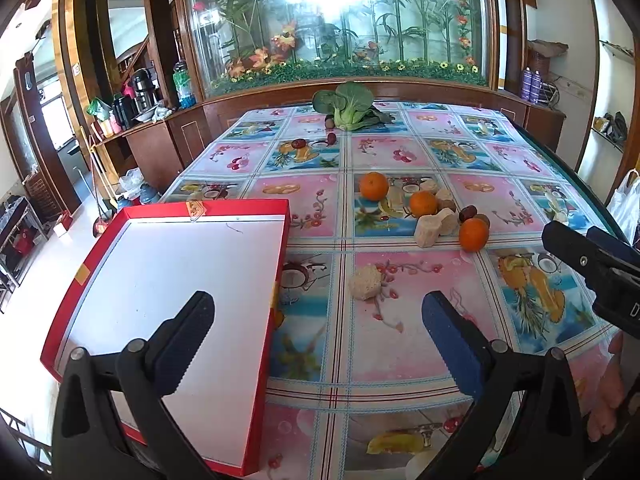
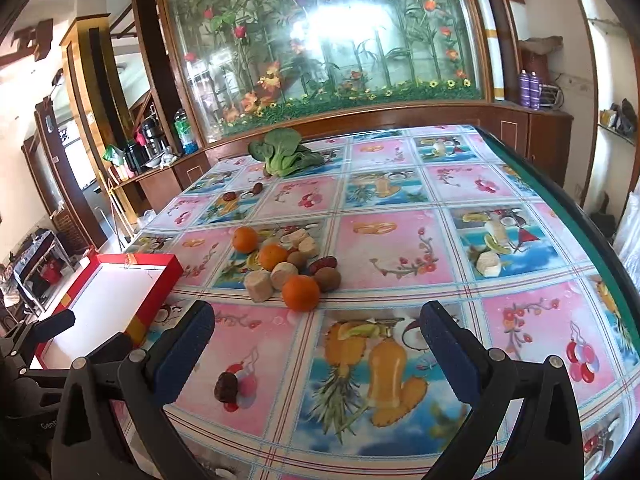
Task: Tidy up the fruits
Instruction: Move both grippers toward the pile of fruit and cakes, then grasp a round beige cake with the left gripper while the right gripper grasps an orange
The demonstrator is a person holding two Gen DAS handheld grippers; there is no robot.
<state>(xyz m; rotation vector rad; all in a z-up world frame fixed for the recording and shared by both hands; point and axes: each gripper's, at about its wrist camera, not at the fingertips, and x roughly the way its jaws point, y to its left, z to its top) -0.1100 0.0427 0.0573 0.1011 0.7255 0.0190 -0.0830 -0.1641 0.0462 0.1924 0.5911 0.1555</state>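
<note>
Barely begun, by the look of it. Shallow red cardboard box with a white floor (image 1: 168, 280) lying just ahead of the left tongs (image 1: 316, 340) and off to their left side, with nothing in it. Every fruit out on the glossy fruit-print tablecloth (image 1: 400, 152).

Both pairs of tongs spread wide, gripping nothing. Right tongs (image 2: 318, 344) likewise parted, hovering over the cloth.

Ahead of the right tongs, slightly left: a loose heap of three round orange tangerines, nearest one (image 2: 301, 293), middle one (image 2: 273, 257), farthest one (image 2: 245, 239). Mixed in among them: pale beige chunky cylinders (image 2: 259, 286), brown fuzzy kiwis (image 2: 328, 279) and a dark red date (image 2: 322, 264). From the left tongs, the same heap ahead and to the right, well apart from the box.

Strays too: one pale crumbly lump (image 1: 365, 282) alone between the left tongs and the heap; one dark red date (image 2: 227, 387) close beside the left finger of the right tongs; two more dates far ahead, near a leafy green bok choy (image 2: 282, 152) at the far edge of the cloth.

Remaining, judging from this: essentially all of it, meaning the heap, then the strays, each carried to the box. Nearest tangerine probably the easiest first pick for the right tongs.
</note>
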